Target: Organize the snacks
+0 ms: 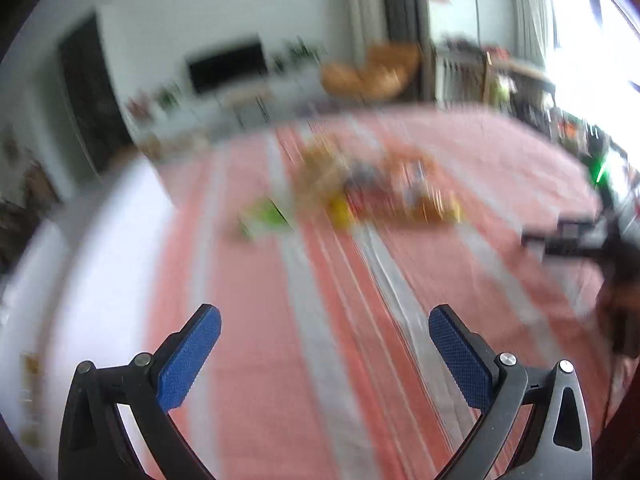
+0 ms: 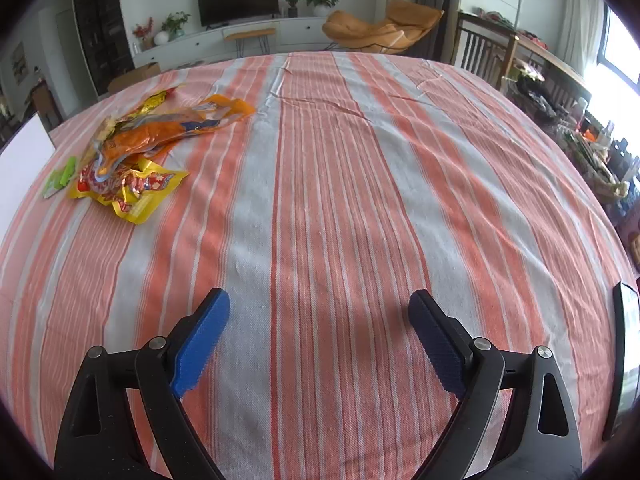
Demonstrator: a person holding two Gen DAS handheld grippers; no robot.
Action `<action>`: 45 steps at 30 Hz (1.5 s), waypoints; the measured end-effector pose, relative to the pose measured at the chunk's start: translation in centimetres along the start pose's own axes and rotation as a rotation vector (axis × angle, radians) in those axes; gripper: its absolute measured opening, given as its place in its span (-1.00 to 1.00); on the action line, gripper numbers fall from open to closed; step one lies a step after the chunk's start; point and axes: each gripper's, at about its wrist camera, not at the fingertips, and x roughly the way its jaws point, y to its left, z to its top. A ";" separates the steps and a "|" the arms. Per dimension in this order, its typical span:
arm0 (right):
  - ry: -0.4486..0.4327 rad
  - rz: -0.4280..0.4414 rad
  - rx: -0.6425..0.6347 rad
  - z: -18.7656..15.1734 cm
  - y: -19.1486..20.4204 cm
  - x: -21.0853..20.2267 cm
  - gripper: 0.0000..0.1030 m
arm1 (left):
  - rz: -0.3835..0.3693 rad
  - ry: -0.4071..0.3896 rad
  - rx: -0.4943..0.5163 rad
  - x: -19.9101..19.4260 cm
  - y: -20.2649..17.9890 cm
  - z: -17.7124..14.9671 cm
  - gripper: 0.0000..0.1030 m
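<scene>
Looking through the left wrist view first, I get heavy blur, so I trust little of it. My left gripper (image 1: 324, 320) has its blue pads spread wide with nothing between them, hanging above the striped tablecloth (image 1: 400, 300). The snack pile (image 1: 376, 192) shows only as a smear of orange, yellow and red toward the far side of the tabletop, with a green packet (image 1: 266, 216) just beside it on its left. The tabletop's left edge runs close to my left finger. My judgement: if I reach while the picture is this smeared, I could misjudge the approach and shove the pile, or drag the cloth into folds.

Switching to the right wrist view, things are sharp. My right gripper (image 2: 320, 312) is likewise spread apart and empty over bare cloth, well apart from the snacks. The pile sits near the far-left corner of the tabletop. The orange packet (image 2: 176, 128) lies on top, its long axis running from the left edge toward the far middle, its free end pointing to the far right. The yellow packet (image 2: 128, 188) lies under it, nearest me; its long axis I cannot tell. The overlapping bags look slippery; pinching one corner may pull its neighbours along or off the left edge.
</scene>
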 end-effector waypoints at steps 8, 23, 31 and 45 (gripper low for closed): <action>0.002 0.003 -0.001 0.0 0.0 0.0 0.84 | 0.037 0.153 -0.117 8.3 2.8 1.1 1.00; 0.005 0.002 0.000 -0.1 0.0 -0.1 0.88 | 0.025 0.117 -0.200 8.6 4.6 0.7 1.00; 0.005 0.003 0.000 -0.1 0.0 -0.2 0.88 | 0.025 0.118 -0.199 8.6 4.6 0.7 1.00; -0.096 0.238 -0.164 2.2 4.9 -2.7 0.85 | 0.025 0.118 -0.199 8.7 4.6 0.7 1.00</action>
